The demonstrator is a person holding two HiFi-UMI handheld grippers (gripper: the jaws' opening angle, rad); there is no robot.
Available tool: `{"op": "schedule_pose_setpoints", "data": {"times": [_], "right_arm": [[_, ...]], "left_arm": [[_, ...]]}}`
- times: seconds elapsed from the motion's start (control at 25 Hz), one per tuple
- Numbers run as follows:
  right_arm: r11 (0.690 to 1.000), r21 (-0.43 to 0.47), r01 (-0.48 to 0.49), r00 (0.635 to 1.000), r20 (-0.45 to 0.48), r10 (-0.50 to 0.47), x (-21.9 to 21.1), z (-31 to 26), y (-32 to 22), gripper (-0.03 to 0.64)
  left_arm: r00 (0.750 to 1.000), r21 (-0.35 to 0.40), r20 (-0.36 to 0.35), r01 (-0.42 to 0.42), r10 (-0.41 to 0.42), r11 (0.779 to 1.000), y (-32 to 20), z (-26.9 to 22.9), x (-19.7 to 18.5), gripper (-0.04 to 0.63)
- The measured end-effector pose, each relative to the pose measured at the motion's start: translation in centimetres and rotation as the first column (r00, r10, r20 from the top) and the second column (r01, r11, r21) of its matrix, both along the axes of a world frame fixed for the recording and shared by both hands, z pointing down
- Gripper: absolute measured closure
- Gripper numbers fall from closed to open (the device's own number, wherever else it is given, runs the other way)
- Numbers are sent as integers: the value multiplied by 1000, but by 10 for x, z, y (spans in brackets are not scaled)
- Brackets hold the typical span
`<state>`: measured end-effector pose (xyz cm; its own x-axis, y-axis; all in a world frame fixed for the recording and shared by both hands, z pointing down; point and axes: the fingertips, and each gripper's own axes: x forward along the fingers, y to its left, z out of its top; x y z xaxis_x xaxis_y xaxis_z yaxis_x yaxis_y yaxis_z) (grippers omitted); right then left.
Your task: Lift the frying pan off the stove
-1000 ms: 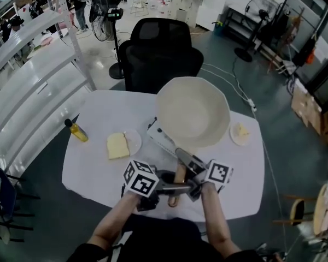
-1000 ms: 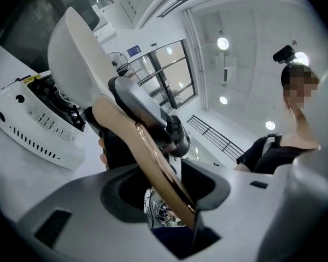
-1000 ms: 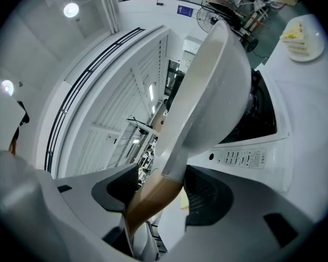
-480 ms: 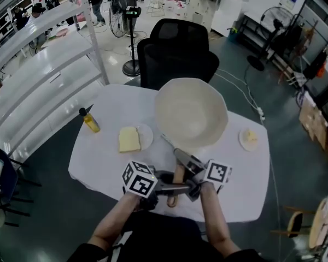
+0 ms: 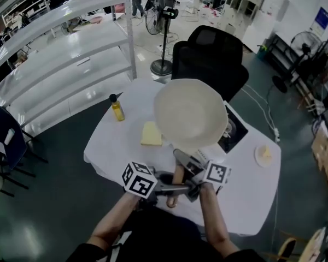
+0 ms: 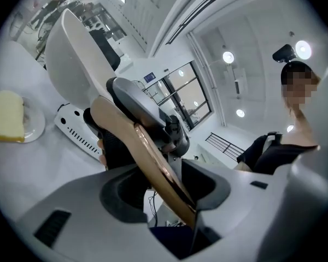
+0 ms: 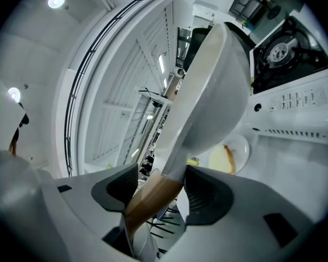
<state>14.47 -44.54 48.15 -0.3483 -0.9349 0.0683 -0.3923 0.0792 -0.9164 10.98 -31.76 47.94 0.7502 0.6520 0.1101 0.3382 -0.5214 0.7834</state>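
Left gripper [image 6: 165,189]: jaws narrowed onto the brown wooden handle [image 6: 147,152], which runs between both pads.
Right gripper [image 7: 163,185]: jaws set wider and clamped on the same handle, where the wood meets the pan's pale neck.
Task item: cream round frying pan [image 5: 190,113], held in the air by both grippers, off the stove; in the head view it overlaps the stove's left part.
Stove: white portable cooker with a black top [image 5: 233,131], standing on the white-covered table [image 5: 246,195].
Head view only: yellow oil bottle with a black cap [image 5: 117,109], black office chair [image 5: 210,59], small white plate [image 5: 264,155] near the table's right edge.
Right gripper view only: round burner ring [image 7: 277,52] and the row of controls on the stove front.
Left gripper view only: person in a dark top [image 6: 279,146] behind the gripper.
Shared: pale bread slice [image 5: 151,134] beside the stove.
Change: one second ago the pan hid the stove except for a white edge; now the black top shows to the pan's right. Bottle and bread sit higher and further right in frame. Both grips are unchanged.
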Motion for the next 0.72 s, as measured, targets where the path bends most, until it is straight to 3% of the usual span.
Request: {"op": "schedule_pose_setpoints", "data": {"times": [0.48, 0.72], "right_arm": [[987, 11, 161, 987, -12, -161, -53, -2, -24, 356], [983, 0, 186, 982, -14, -186, -64, 2, -28, 357]], "left_arm": [[991, 9, -6, 132, -132, 991, -18, 0, -33, 407], [988, 7, -4, 156, -156, 988, -23, 2, -41, 406]]}}
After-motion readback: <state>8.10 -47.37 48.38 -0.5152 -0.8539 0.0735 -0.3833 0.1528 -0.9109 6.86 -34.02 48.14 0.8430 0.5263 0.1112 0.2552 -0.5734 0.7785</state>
